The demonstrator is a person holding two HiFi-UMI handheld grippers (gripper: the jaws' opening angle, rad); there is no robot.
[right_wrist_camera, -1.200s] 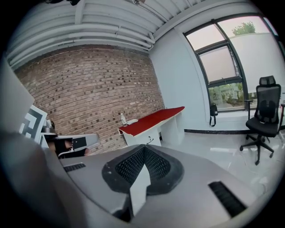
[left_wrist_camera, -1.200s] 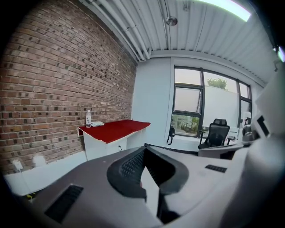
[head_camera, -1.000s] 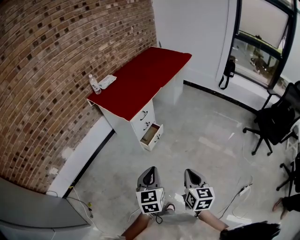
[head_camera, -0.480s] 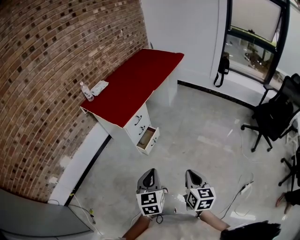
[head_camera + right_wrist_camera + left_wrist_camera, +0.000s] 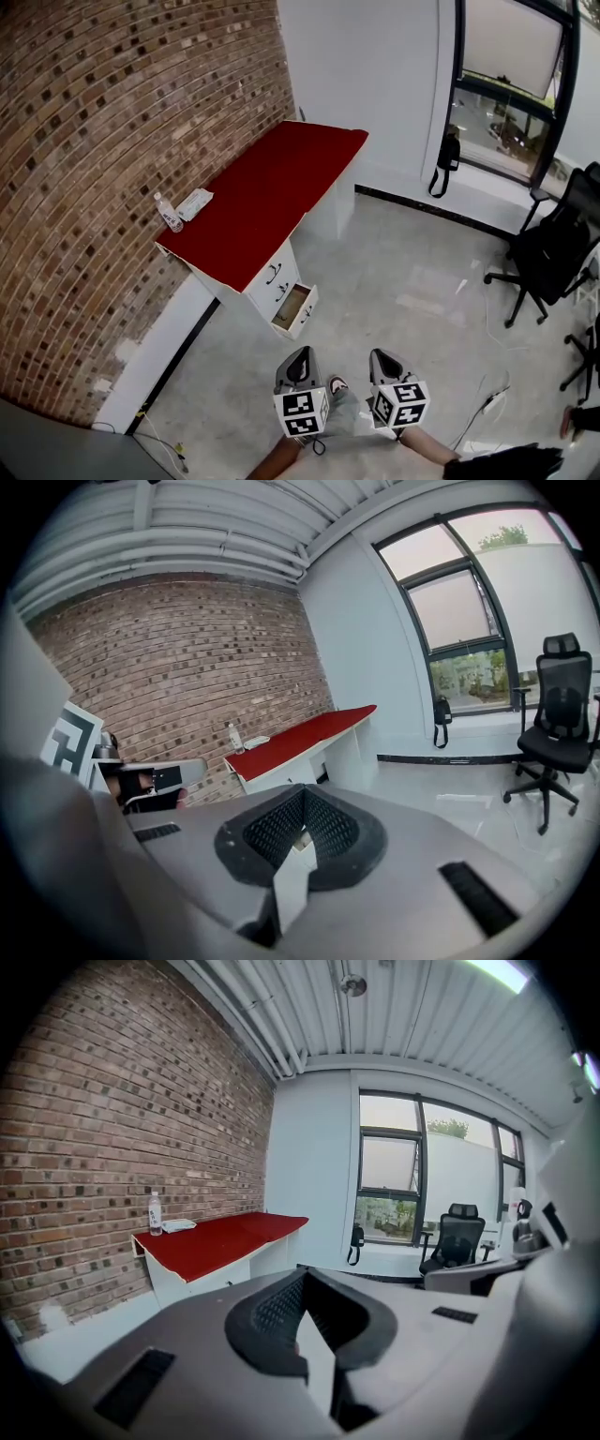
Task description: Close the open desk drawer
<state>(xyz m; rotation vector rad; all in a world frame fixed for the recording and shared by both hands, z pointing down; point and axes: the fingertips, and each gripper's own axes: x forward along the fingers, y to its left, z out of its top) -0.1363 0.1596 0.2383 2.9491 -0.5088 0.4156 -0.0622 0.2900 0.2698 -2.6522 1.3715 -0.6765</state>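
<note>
A white desk with a red top (image 5: 267, 192) stands against the brick wall. Its bottom drawer (image 5: 295, 309) is pulled open and shows a brown inside; the two drawers above it are closed. My left gripper (image 5: 300, 354) and right gripper (image 5: 382, 356) hover side by side over the floor, a short way in front of the open drawer and touching nothing. Both are shut and hold nothing. In the left gripper view the left gripper (image 5: 302, 1277) hides the drawers, with the desk (image 5: 220, 1239) beyond. The right gripper (image 5: 302, 794) likewise hides the lower part of the desk (image 5: 300, 735).
A water bottle (image 5: 169, 214) and a white packet (image 5: 195, 203) lie at the desk's wall-side end. A black office chair (image 5: 548, 258) stands at the right by the window. A dark bag (image 5: 447, 155) hangs on the far wall. A cable (image 5: 483, 394) runs over the floor at the right.
The desk and open drawer have slid down and left in the head view, nearer to the grippers. Both grippers keep their place at the bottom of the view, still shut.
</note>
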